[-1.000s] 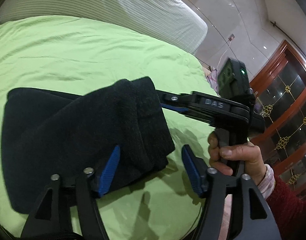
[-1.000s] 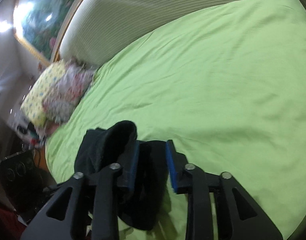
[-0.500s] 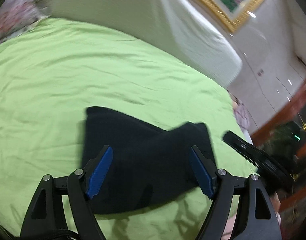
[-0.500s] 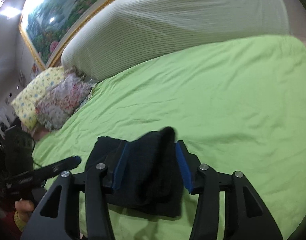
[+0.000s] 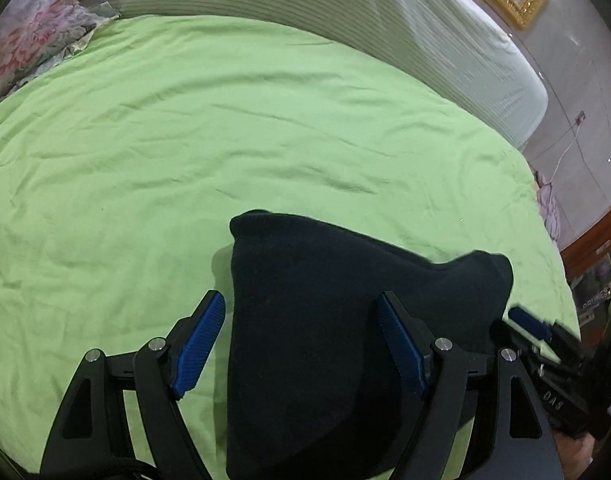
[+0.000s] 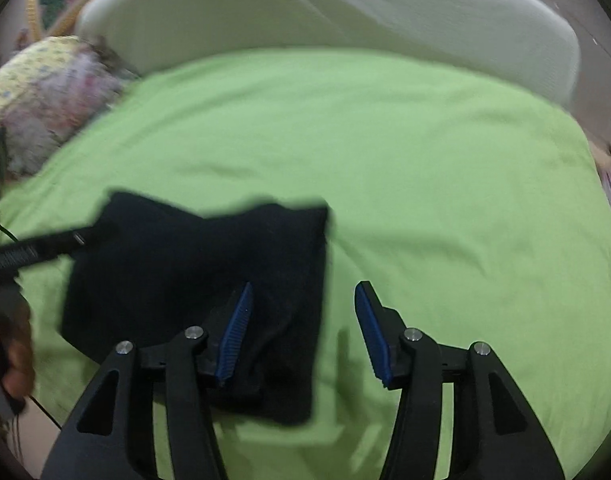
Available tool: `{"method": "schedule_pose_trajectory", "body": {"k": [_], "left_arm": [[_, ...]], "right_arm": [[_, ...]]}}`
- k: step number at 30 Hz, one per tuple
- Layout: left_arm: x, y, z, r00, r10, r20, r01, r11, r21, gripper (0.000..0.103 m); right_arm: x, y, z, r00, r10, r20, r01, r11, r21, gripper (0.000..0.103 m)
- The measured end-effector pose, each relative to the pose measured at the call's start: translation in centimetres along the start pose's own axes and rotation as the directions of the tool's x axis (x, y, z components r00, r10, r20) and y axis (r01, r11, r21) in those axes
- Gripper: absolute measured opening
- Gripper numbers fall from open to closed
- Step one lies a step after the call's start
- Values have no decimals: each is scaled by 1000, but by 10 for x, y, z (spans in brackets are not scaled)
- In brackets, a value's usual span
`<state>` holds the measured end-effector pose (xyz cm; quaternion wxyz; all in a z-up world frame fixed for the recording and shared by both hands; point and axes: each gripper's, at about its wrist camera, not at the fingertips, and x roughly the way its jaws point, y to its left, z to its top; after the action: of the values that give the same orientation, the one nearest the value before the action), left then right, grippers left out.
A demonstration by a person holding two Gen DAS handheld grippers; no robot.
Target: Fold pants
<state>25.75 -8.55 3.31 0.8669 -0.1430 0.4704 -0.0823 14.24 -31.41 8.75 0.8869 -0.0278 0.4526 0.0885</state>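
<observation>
Black pants (image 5: 325,320), folded into a thick packet, lie flat on the green bed sheet (image 5: 225,140). My left gripper (image 5: 301,344) hangs over the packet's near left part, open; its blue pads stand wide and touch no cloth. In the right wrist view the pants (image 6: 193,272) sit left of centre. My right gripper (image 6: 303,336) straddles their right edge; its jaws are opening and the pads stand clear of the fabric. One finger (image 5: 529,322) of the right gripper shows at the packet's right end. A finger (image 6: 37,248) of the left gripper reaches in at the left end.
A white ribbed headboard (image 5: 345,12) runs along the far side of the bed. Floral pillows (image 6: 45,92) lie at the far left corner. A gold picture frame (image 5: 513,4) hangs on the wall, and dark wooden furniture (image 5: 593,240) stands to the right. A hand (image 6: 13,360) grips the left tool.
Both grippers have widened and let go of the pants. The raised fold has dropped, and the packet now lies flat on the sheet. Both views have swung toward the headboard.
</observation>
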Motion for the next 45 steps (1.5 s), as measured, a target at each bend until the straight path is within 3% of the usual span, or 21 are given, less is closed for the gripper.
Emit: {"method": "schedule_pose_trajectory", "body": {"k": [2,8,10,11,12,15,18,22,23,26,30,34,36,39,43,45], "left_arm": [[7,3,-2,1000,-10,-7,10,1000,-12,82],[22,15,0,999,-46,-23,45,998,-52,87],[24,18,2,998,-54,-24,53,997,-49,88],[26,20,2,999,-43,-30,42,998,-56,88],[25,23,2,999,-29,-30,27,997,-69,88],[17,27,-2,997,-71,-31,67,993,-92,87],[3,27,-6,997,-74,-23,72,993,-90,87],[-19,28,-12,996,-86,-4,86,991,-102,87],[-23,28,-14,996,-89,-1,88,990,-110,87],[-27,25,-20,995,-103,-2,102,989,-109,87],[-17,24,-28,996,-71,-55,67,995,-76,87],[2,37,-37,992,-53,-112,46,996,-70,89],[4,43,-40,992,-77,-101,68,993,-92,89],[3,39,-39,994,-52,-99,46,997,-60,89],[2,39,-40,991,-83,-102,75,994,-78,86],[3,37,-40,988,-117,-97,109,991,-80,78]], "right_arm": [[-1,-13,-9,1000,31,3,-31,998,48,57],[2,-21,-15,1000,20,20,-21,999,41,61],[2,-27,-18,1000,-19,19,18,998,54,61],[8,-33,-21,993,-115,-34,117,992,57,59],[13,-38,-26,989,-135,-66,139,989,54,58],[-7,-46,-28,1000,-23,3,22,992,121,58],[-31,-48,-21,996,27,80,-41,982,187,58],[-57,-36,2,967,177,184,-210,961,180,60],[-54,-30,7,964,203,170,-231,958,170,64],[-35,-12,17,967,232,108,-247,957,151,64],[8,-16,3,978,210,-15,-203,961,188,64],[11,-33,-19,958,287,10,-282,934,221,63],[7,-31,-17,962,273,-2,-267,944,192,63],[8,-26,-11,964,264,-18,-256,950,179,63],[15,-27,-12,956,293,-27,-282,938,200,63],[17,-31,-13,946,322,-27,-309,926,219,58]]}}
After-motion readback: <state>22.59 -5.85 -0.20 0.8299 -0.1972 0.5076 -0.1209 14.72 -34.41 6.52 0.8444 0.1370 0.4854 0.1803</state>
